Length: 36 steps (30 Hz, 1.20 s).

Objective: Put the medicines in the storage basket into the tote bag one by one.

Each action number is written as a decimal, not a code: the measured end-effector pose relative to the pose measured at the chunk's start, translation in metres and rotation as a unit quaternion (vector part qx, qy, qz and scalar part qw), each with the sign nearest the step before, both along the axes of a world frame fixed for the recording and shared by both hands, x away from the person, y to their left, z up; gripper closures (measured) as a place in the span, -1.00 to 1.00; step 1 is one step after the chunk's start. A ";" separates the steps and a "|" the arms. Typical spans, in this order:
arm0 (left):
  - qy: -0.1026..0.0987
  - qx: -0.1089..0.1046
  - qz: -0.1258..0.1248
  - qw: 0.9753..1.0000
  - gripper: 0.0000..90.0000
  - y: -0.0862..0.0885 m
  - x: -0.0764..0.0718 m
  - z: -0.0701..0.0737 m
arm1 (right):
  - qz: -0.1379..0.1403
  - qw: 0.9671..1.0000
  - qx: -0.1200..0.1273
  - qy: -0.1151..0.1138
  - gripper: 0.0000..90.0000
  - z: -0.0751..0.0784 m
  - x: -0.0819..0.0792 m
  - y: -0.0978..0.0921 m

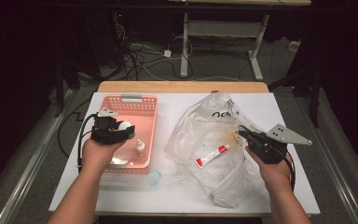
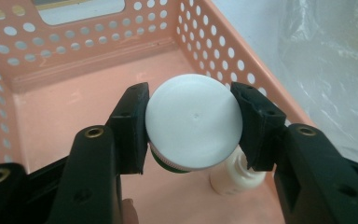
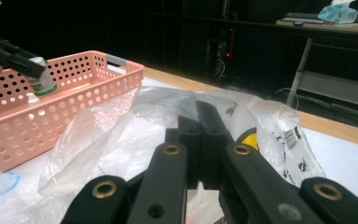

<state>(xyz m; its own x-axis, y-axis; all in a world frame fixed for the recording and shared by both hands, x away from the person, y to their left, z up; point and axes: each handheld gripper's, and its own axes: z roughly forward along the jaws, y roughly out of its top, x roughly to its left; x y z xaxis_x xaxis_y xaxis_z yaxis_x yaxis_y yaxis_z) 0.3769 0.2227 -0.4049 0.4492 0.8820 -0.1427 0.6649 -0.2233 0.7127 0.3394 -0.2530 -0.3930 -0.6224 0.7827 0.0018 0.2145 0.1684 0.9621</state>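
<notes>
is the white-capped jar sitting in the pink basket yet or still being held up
Held, not set down. The left tool is shut on the jar by its cap, above the basket floor, over a small bottle.

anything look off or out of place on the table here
Nothing looks spilled or broken. The one stray is a small clear blue cup lying on the table just outside the pink basket. A toothpaste tube lies slantwise in the crumpled plastic bag, which the right gripper pinches.
</notes>
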 end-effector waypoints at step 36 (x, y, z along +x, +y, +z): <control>-0.072 -0.035 -0.032 0.996 0.07 0.008 -0.073 -0.011 | 0.002 1.000 -0.006 -0.003 1.00 0.000 -0.002 -0.001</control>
